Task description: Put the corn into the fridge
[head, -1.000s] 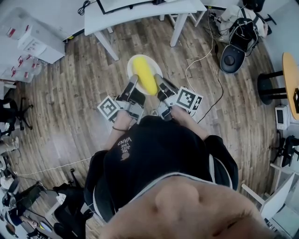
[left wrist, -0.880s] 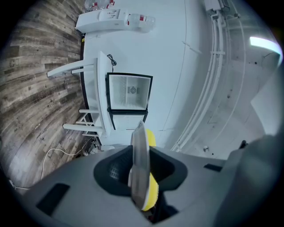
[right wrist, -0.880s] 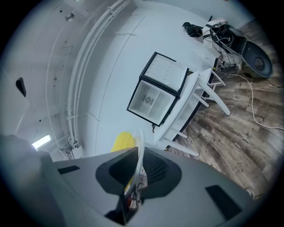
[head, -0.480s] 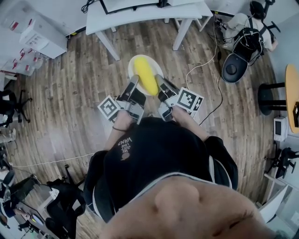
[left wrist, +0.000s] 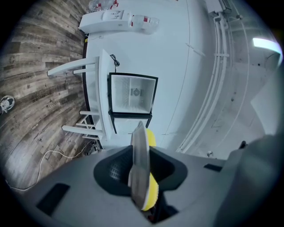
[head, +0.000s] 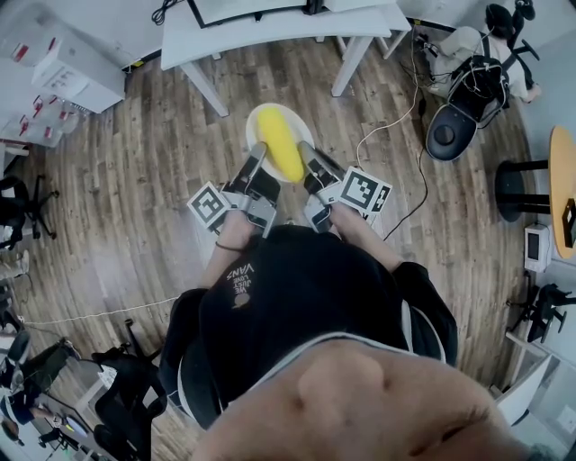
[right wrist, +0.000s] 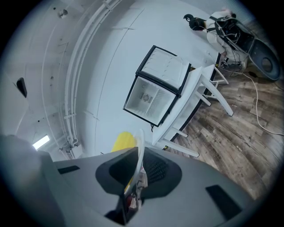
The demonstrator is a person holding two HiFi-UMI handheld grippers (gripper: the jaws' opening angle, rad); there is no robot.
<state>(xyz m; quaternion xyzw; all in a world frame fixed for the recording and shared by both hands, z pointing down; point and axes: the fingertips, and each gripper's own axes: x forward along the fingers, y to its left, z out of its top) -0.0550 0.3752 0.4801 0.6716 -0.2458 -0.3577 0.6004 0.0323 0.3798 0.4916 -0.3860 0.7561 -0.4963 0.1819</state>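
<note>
Wood floor [head: 135, 180] ahead, with the fridge [left wrist: 132, 95] on the white bench [head: 270, 27]. The corn [head: 280, 144] lies on the plate [head: 256, 122]. The left gripper [head: 256, 160] and right gripper [head: 307, 155] each have their jaws clamped on its rim. I'd carry both level and in step so the corn can't roll.

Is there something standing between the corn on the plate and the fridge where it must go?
Nothing visible does. The corn lies on the plate, gripped by the left gripper and the right gripper. Only bare floor lies ahead, up to the table; the fridge on it stands open.
</note>
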